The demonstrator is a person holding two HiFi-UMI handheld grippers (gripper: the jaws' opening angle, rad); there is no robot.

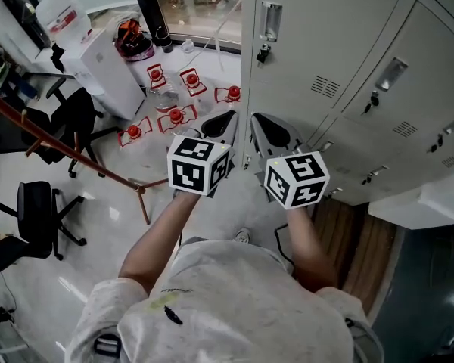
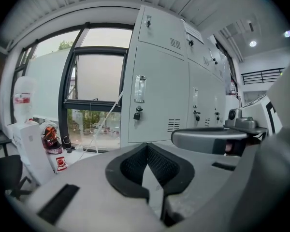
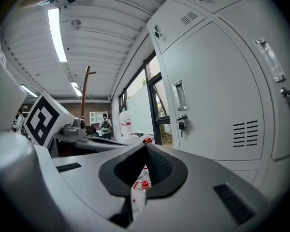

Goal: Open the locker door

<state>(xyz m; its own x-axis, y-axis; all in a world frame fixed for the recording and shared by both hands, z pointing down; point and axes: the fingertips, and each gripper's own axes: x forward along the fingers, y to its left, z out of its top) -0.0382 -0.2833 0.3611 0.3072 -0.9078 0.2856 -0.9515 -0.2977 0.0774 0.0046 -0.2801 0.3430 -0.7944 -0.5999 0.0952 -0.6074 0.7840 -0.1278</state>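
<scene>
Left tool (image 1: 221,124): jaws together at the tips, nothing between them. My own view along it (image 2: 146,147) shows only the hollow behind the closed tips.

Right tool (image 1: 275,136): jaws together too, and empty (image 3: 146,147). Through the hollow behind its tips I glimpse a red cap on the floor.

Both tools are held side by side in front of me, marker cubes toward my chest, noses toward the locker bank.

Pale grey metal locker door (image 1: 318,48): shut, the lower one at the left end of the bank, ahead of the right tool and clear of both tools. From the left tool it shows straight ahead (image 2: 159,98). From the right tool it fills the right side (image 3: 217,105).

On the door's left edge sits a recessed chrome handle (image 1: 271,21) (image 2: 140,88) (image 3: 180,94). Just below it a dark key hangs in the lock (image 1: 263,53) (image 2: 137,114) (image 3: 182,125). Louvred vent slots (image 3: 244,133) sit low on the door.

Left of the lockers is a glossy pale floor (image 1: 113,225), with clear plastic bottles with red caps (image 1: 175,116) clustered near the locker's corner. Beyond them stand a white water dispenser (image 1: 98,66) and black office chairs (image 1: 38,210).
</scene>
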